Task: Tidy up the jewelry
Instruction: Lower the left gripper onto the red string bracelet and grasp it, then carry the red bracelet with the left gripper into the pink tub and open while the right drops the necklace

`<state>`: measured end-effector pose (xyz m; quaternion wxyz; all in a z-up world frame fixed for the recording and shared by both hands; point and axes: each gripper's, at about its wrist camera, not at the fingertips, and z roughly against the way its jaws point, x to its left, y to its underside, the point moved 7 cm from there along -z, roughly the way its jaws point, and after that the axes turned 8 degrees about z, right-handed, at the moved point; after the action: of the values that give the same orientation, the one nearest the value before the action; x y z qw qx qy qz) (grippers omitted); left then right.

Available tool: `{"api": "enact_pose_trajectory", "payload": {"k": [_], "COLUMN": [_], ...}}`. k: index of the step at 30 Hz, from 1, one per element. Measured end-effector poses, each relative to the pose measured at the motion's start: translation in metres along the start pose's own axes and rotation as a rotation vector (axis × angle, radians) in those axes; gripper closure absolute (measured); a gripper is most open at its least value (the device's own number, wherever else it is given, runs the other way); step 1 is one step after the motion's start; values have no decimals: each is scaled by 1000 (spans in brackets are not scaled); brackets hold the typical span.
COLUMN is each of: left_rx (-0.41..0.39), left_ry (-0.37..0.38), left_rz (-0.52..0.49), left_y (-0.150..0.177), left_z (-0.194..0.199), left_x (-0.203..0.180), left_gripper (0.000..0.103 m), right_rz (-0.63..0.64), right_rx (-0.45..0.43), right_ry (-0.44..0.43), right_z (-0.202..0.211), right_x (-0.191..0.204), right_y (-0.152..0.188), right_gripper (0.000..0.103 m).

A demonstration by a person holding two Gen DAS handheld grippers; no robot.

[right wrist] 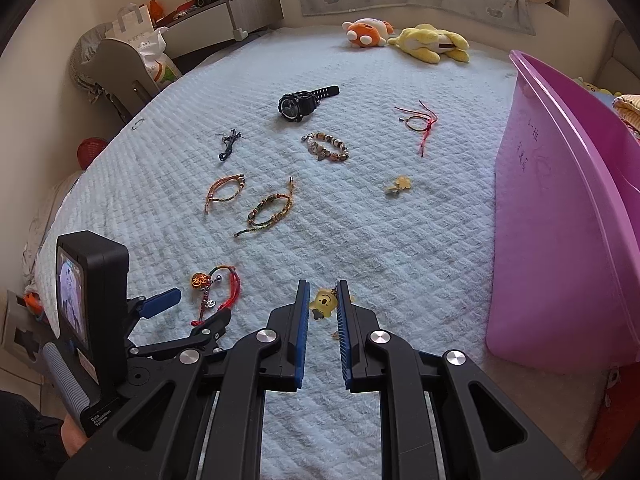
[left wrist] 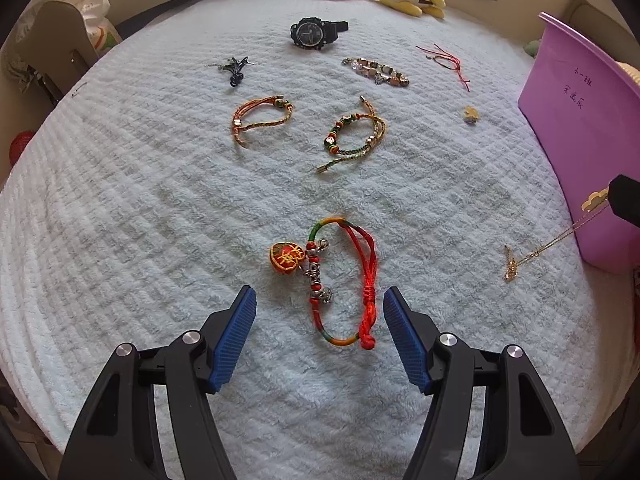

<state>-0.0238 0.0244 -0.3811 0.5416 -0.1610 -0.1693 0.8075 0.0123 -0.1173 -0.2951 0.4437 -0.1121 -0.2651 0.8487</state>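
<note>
Purple bin (right wrist: 560,240) is waiting beside everything: right gripper (right wrist: 324,304) is pinching the yellow pendant (right wrist: 323,301) for dropping in, left gripper (left wrist: 320,312) is spread, straddling the red bracelet (left wrist: 344,280).

1. Red cord bracelet (left wrist: 344,284) with embroidered charm lies flat on the near blanket.
2. Yellow bear pendant (right wrist: 324,303) on a gold chain (left wrist: 556,240), near right.
3. Black watch (left wrist: 316,32) lies far.
4. Purple bin (right wrist: 560,216) stands right.
</note>
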Motion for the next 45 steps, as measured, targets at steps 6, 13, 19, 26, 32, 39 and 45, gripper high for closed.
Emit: {"api": "enact_pose_trajectory", "payload": {"k": [6,13,19,26,32,39,45], "left_rx": [26,48,31,17,24,17,-47], "left_ry": [-24,-5,16,56,82,154,242], "left_rz": [-15,13,-17,-59,-95,-191,-300], "left_y": [4,-1,-9,-29,-54,-93,-137], "left_z": [-14,1,37,89,139,205,265], "left_x": [-4,5,-1,-8,-18,-49,-101], "left_gripper": [55,95,95,95,95,95,95], "right_rz": [-5,-19,-24,-45,-83,-139,-201], "right_rx": [8,3,0,-13,-52,-127,-242], "right_ry": [0,3,10,10,9,27,108], "right_z": [-2,7,23,59,110,188,269], "right_x": [-3,-6,-7,-9,-11,-20,-52], "right_y": [1,-4,-13,-32,-62,-103,-134], "right_gripper": [90,90,90,90,90,90,90]}}
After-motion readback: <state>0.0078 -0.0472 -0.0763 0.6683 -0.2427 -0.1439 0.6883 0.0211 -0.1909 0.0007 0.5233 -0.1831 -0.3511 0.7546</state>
